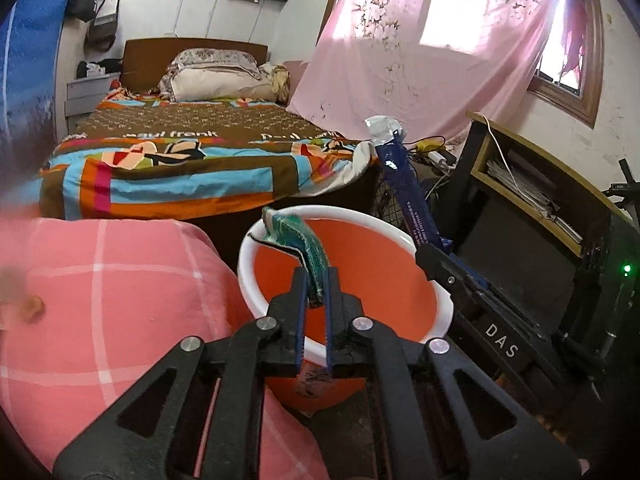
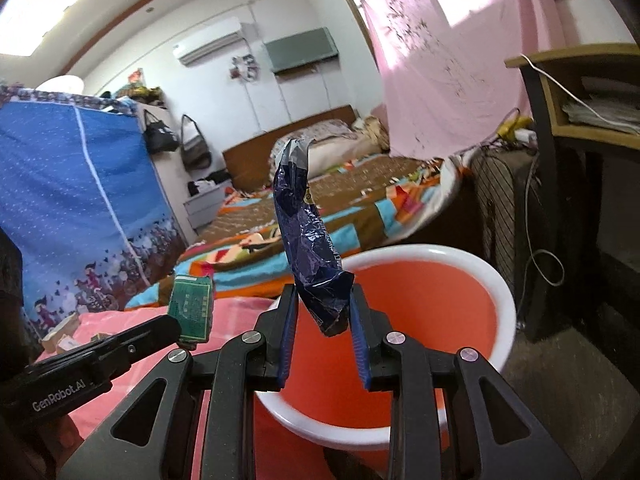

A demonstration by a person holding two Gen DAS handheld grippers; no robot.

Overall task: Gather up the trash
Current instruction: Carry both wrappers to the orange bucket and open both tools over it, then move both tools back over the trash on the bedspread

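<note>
An orange bin with a white rim (image 1: 400, 236) stands on the floor below both grippers; it also shows in the right wrist view (image 2: 476, 268). My left gripper (image 1: 316, 276) is shut on a green wrapper (image 1: 302, 240) and holds it over the bin's near rim. My right gripper (image 2: 324, 294) is shut on a crumpled dark blue wrapper (image 2: 308, 240) that stands up over the bin. In the left wrist view the right gripper (image 1: 430, 258) and its blue wrapper (image 1: 404, 184) show at the bin's right rim. In the right wrist view the left gripper (image 2: 176, 326) holds the green wrapper (image 2: 192, 306) at the left.
A pink checked cushion (image 1: 108, 300) lies left of the bin. A bed with a colourful cover (image 1: 192, 160) stands behind. A dark shelf unit with papers and cables (image 1: 532, 216) stands at the right. A blue fabric wardrobe (image 2: 72, 200) is at the left.
</note>
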